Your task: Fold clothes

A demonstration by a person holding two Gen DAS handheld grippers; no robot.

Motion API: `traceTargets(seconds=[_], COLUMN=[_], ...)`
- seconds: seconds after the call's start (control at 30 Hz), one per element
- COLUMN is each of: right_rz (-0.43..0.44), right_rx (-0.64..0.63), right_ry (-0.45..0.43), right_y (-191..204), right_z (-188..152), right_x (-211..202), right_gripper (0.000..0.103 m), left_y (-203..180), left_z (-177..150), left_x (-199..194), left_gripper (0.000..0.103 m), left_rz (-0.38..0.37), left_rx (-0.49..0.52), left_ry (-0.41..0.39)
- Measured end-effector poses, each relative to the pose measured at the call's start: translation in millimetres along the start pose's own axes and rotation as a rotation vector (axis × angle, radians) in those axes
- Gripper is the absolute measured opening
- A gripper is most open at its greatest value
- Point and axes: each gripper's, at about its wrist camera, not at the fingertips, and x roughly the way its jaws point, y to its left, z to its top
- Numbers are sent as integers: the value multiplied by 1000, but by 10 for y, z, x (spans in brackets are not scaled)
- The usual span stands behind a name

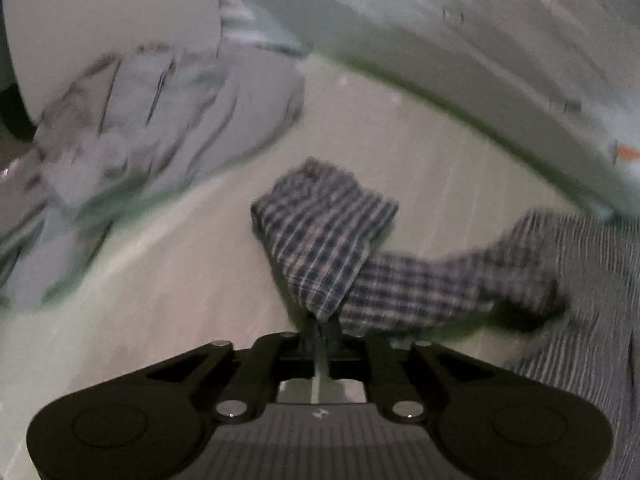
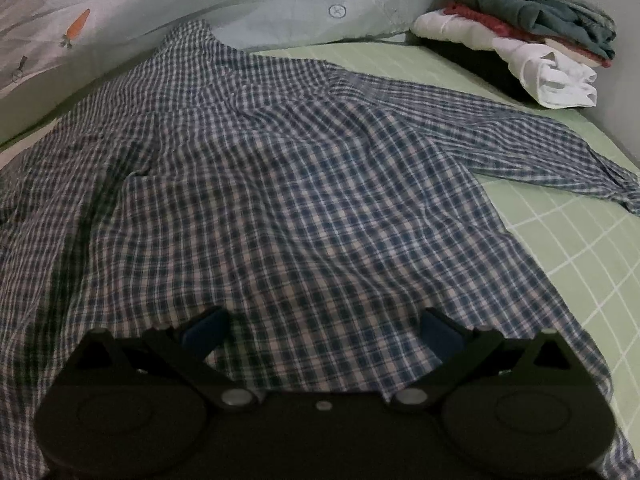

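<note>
A blue-and-white checked shirt (image 2: 280,184) lies spread over the green gridded bed sheet (image 2: 580,248), one sleeve (image 2: 520,136) stretched out to the right. My right gripper (image 2: 324,328) hovers low over the shirt's lower part, open, its blue-padded fingers (image 2: 204,328) wide apart with cloth under the gap. In the blurred left wrist view, my left gripper (image 1: 322,326) is shut on the shirt's other sleeve (image 1: 324,240), holding its cuff end lifted above the sheet (image 1: 180,280). That sleeve trails right toward the shirt body (image 1: 592,280).
A stack of folded clothes (image 2: 528,36) in white, red and teal sits at the bed's far right corner. A pale pillow (image 2: 280,0) with a carrot print (image 2: 78,26) lies along the head. A grey crumpled heap (image 1: 152,140) sits at the left in the left wrist view.
</note>
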Motion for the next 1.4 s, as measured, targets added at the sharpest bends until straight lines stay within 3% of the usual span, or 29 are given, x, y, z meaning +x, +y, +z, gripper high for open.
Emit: traceTargets(seconds=[0.17,0.3,0.4,0.6,0.77,0.9,0.93,1.0,1.03,1.07,1.13,1.23,1.4], right_rz=[-3,-5,-7,-8,-12,-16,-16,-14,-14,-13,-12,-11,-8], right_rx=[4,6,8,10,13,19,19,18,17,17,16,15,11], right_ry=[-19,-26,-31,-35,-42,-49,-50,-50,-51,-53,-55,-61,-73], right_y=[26,40,50,45,53,61,61,54,52,50,53,54,46], right_z=[-33,-48,-59,-65,-85,-94,-92,-88,-88,-90,-96,-108,-125], right_x=[-21,-30,-37,-39,-38,-34,-32,-30,-29,-29,-30,-35,-46], right_gripper=[103,103,103,103,103,103,103,103,103,103,103,103,103], left_y=[1,6,-7,-121,-217,-293,-310,-340,-346,-330,-298,-221,68], left_z=[-173,-18,139,245,334,402,397,402,412,435,483,573,651], left_x=[-211,-363,-392,-80,180,384,401,404,404,394,370,200,-437], left_gripper=[23,29,41,46,62,62,60,39,19,10,4,3,3], left_rz=[-52,-80,-80,-5,58,110,134,158,160,158,155,173,85], left_rx=[67,55,44,113,171,217,230,261,271,254,221,181,57], left_ry=[17,-31,-74,-38,-9,14,4,-20,-29,-35,-50,-122,-362])
